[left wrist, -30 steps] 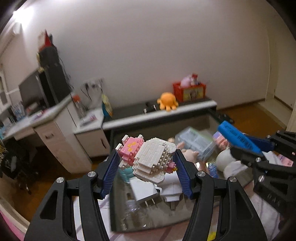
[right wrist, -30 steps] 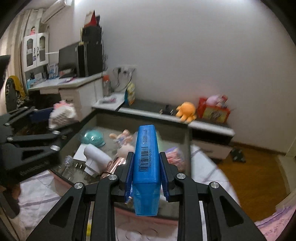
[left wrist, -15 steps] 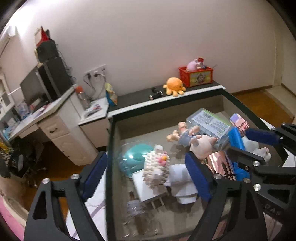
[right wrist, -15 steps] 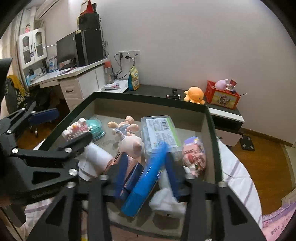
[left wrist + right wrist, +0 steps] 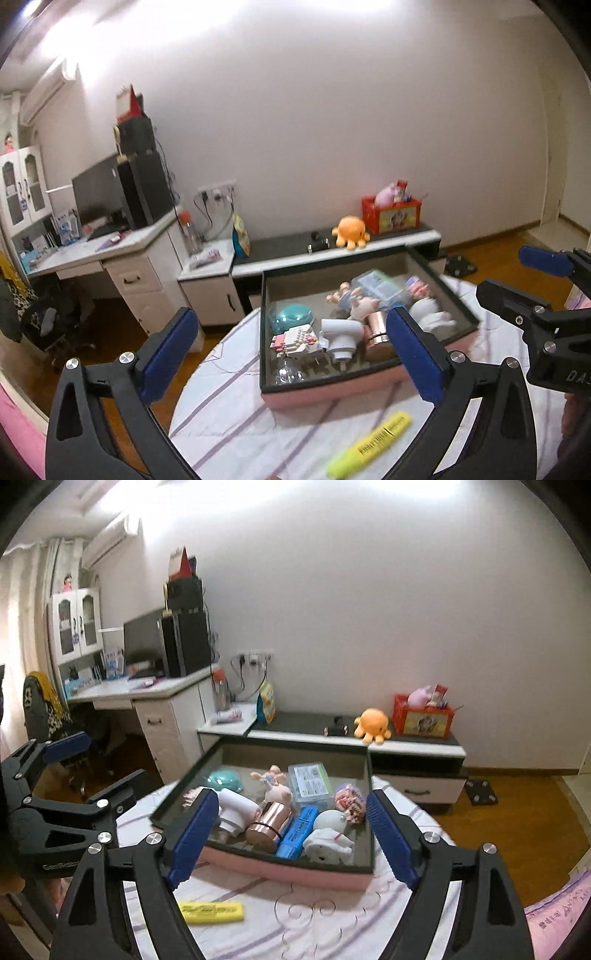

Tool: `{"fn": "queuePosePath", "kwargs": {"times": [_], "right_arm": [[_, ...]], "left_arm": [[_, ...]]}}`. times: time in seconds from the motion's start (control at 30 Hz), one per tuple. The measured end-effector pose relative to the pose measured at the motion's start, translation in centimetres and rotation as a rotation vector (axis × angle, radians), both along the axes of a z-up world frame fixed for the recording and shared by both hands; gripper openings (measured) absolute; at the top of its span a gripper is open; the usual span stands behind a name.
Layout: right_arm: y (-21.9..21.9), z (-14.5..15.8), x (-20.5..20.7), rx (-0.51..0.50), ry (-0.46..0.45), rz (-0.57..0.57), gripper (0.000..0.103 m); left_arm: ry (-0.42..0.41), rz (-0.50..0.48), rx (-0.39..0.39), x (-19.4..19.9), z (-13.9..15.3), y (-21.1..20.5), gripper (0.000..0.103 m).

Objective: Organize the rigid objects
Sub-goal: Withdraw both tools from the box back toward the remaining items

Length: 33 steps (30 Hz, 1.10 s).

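While both grippers hang above the table with nothing between their jaws, one yellow marker [image 5: 211, 912] lies outside the tray [image 5: 280, 869].

From the left: the left gripper [image 5: 291, 354] is at its widest, its jaws opening, with nothing between them; it is aimed down toward the tray's near left corner, where the block figure [image 5: 295, 339] rests beside the white plug [image 5: 341, 338]. In the tray's middle, the copper cup [image 5: 267, 825] lies on its side. Just right of it, the blue marker [image 5: 297, 832] lies against the cup, long axis running from the near wall toward the far wall. The right gripper [image 5: 288, 840] is also opening, empty, over these items. The yellow marker rests flat on the cloth [image 5: 332, 919] near the tray's front wall, long axis roughly parallel to that wall; judged the likely next pick.
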State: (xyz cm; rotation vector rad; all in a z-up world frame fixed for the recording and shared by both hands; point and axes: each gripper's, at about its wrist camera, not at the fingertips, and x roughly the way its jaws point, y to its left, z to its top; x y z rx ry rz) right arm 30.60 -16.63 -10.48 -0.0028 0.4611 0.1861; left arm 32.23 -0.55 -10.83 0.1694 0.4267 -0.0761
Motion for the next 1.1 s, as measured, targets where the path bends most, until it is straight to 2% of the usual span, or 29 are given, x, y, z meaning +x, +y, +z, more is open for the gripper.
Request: {"fn": "queuePosePath", "kwargs": {"times": [0.13,0.33,0.37,0.4,0.53,0.7,1.1], "right_arm": [[-0.6,1.5,-4.0,-0.005,-0.067,-0.027,0.084],[-1.4,2.6,-10.1,0.006,-0.159,-0.074,0.086],[-1.5,2.7,-11.1,0.008,-0.170,-0.078,0.090],[-1.4,2.8,-11.9,0.007,-0.176,-0.085,0.103],[-1.1,2.9,-15.1,0.001,-0.231,-0.106,0.103],[-1.0,2.8,-17.8,0.017,-0.247,-0.122,0.103],[-0.2,3.1,-20.9,0.010,-0.278,-0.109,0.103]], "left_arm": [[-0.068,0.016,-0.017,-4.5,1.5,-0.1,0.103],[-0.142,-0.011,-0.076,-11.2,2.7,-0.4,0.103],[-0.151,-0.014,-0.080,-12.3,2.7,-0.6,0.103],[-0.159,-0.014,-0.082,-12.9,2.7,-0.7,0.103],[-0.184,-0.009,-0.069,-15.9,2.8,-1.0,0.103],[-0.206,0.003,-0.110,-18.6,3.2,-0.1,0.103],[-0.263,0.022,-0.084,-22.6,3.7,0.2,0.103]]}}
